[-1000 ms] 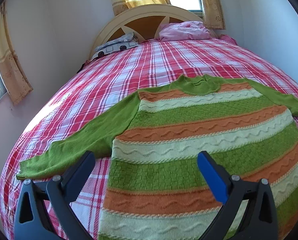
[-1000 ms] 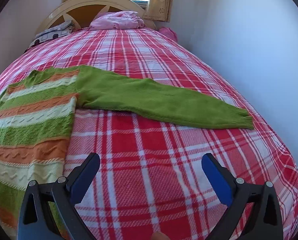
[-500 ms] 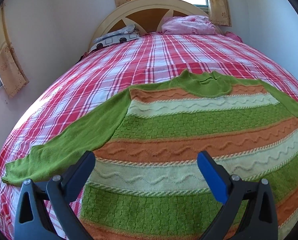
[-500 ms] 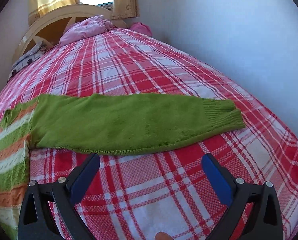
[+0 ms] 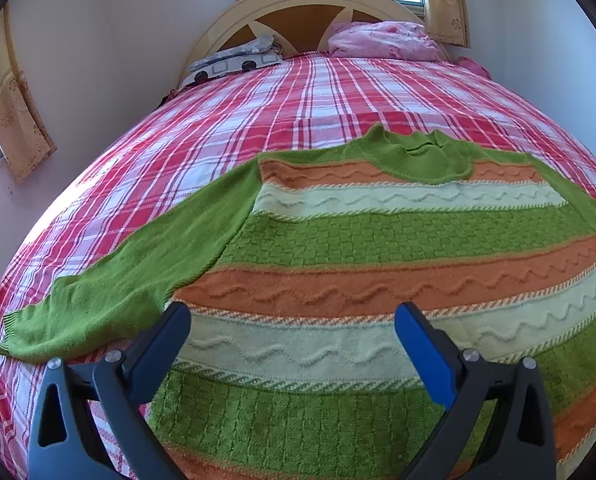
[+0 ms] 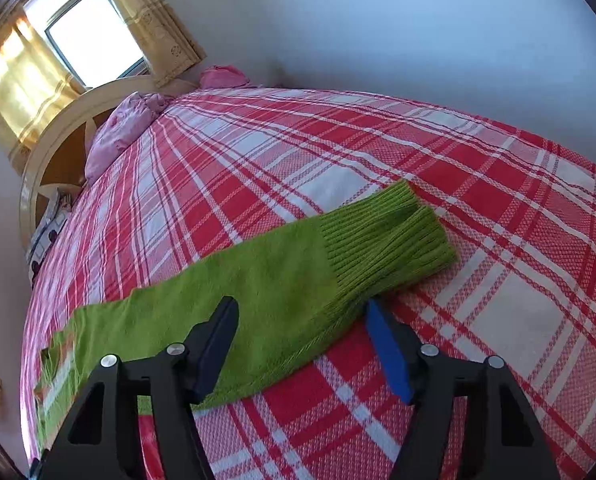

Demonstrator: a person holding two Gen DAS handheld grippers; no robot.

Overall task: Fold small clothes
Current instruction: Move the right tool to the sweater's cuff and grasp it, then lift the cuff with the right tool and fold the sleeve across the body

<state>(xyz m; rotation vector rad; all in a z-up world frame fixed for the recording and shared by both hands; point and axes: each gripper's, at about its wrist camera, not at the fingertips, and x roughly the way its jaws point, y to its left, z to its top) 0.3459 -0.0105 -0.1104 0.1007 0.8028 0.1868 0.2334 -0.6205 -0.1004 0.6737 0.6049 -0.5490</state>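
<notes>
A knitted sweater (image 5: 378, 248) with green, orange and cream stripes lies flat, face up, on the red plaid bed (image 5: 258, 120). Its left green sleeve (image 5: 110, 292) stretches out to the left. My left gripper (image 5: 292, 336) is open and empty, low over the sweater's body near the left armpit. In the right wrist view the right green sleeve (image 6: 282, 292) lies straight, with its ribbed cuff (image 6: 382, 236) toward the right. My right gripper (image 6: 302, 332) is open, tilted, with the sleeve just short of the cuff between its jaws.
A pink pillow (image 5: 382, 38) and a patterned pillow (image 5: 234, 58) lie by the cream headboard (image 5: 310, 4). Walls close the bed in at left and right. Curtained windows (image 6: 86, 36) stand behind the headboard. Bare plaid bedspread (image 6: 498, 300) lies right of the cuff.
My left gripper moved forward and lower over the sweater body. My right gripper swung right, rolled and dropped toward the right sleeve near its cuff. Both stayed open.
</notes>
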